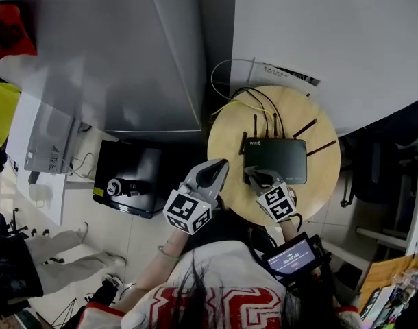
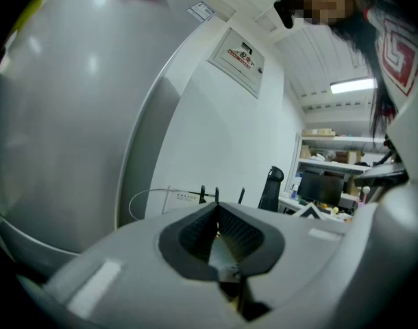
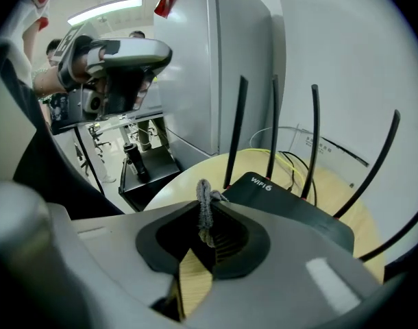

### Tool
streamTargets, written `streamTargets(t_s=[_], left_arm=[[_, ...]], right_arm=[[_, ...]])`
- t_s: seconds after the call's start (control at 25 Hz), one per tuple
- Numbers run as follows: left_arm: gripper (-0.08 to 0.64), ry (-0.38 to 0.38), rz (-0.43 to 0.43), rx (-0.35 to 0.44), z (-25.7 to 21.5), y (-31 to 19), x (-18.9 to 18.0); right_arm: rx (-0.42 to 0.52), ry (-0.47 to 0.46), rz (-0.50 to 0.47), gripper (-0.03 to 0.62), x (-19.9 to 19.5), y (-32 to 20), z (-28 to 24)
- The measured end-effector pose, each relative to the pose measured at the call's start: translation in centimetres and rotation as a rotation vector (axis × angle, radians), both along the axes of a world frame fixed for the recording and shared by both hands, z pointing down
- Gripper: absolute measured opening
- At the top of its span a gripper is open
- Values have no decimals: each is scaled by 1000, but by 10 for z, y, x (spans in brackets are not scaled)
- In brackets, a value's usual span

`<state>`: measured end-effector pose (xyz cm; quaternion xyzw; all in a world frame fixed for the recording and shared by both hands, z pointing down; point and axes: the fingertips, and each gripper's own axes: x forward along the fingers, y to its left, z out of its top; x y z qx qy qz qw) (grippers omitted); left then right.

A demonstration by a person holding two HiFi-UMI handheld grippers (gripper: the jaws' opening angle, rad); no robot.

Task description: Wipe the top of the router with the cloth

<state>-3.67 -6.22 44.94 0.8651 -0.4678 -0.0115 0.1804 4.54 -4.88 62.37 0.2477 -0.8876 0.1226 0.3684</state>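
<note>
Black router [image 1: 276,160] lies on the round wooden table [image 1: 226,139], long axis left to right, antennas along its far edge toward the wall. Only the right gripper view shows the grey cloth [image 3: 204,208] pinched in the right gripper [image 1: 252,175], at the router's near edge. Left gripper [image 1: 221,164] hovers beside it, jaws together, empty.

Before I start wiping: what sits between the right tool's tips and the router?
Only the grey cloth pinched in the right tool; the router lies just past it. The right gripper view shows this.
</note>
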Motion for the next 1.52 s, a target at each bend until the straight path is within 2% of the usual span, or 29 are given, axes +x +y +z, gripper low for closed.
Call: streamTargets(t_s=[0.4, 0.8, 1.04, 1.52], left_arm=[[0, -26, -62, -21, 5, 9, -18], [0, -49, -129, -42, 8, 17, -33], [0, -58, -77, -23, 4, 8, -18], [0, -62, 84, 37, -7, -22, 42]], right_arm=[[51, 61, 30, 43, 19, -79, 6], [62, 72, 32, 43, 20, -115, 18], [52, 55, 40, 43, 19, -97, 12], [-9, -9, 39, 43, 19, -9, 8]])
